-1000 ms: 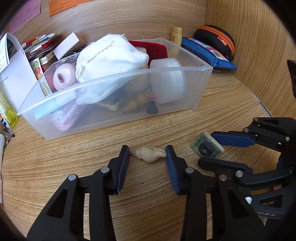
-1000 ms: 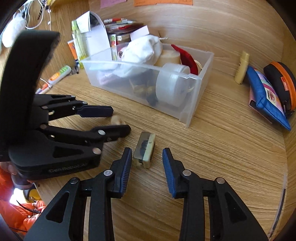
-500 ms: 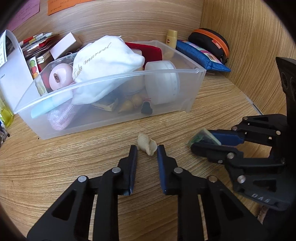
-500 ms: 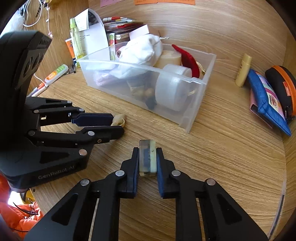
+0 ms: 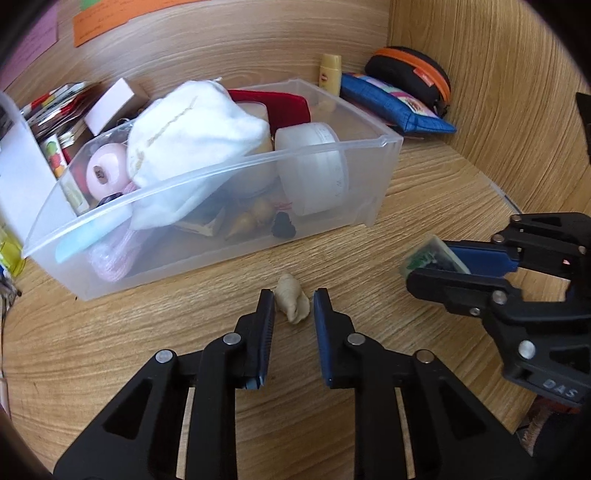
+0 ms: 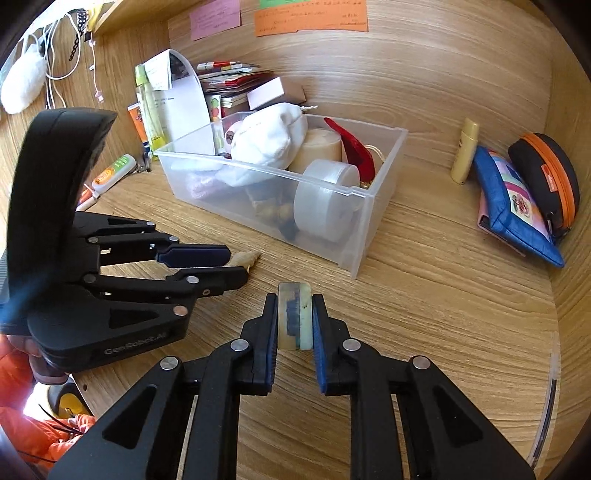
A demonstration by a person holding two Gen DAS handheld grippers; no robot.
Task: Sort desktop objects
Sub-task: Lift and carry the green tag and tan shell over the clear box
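Left gripper point(image 5: 293, 308) is closed on the small seashell point(image 5: 293, 302), whose long axis points toward the clear plastic bin point(image 5: 207, 173). Right gripper point(image 6: 294, 317) clamps the small rectangular block point(image 6: 293, 315) on edge. Both items sit just above the desk point(image 6: 424, 314), near the bin's front wall; the right gripper is nearer its open corner.

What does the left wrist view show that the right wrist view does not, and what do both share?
Only the left wrist view: the pink spool inside the bin.
Only the right wrist view: sticky notes on the wall, white cables, an orange sleeve.
Both: the clear bin, the shell in the left gripper, the small block in the right gripper.
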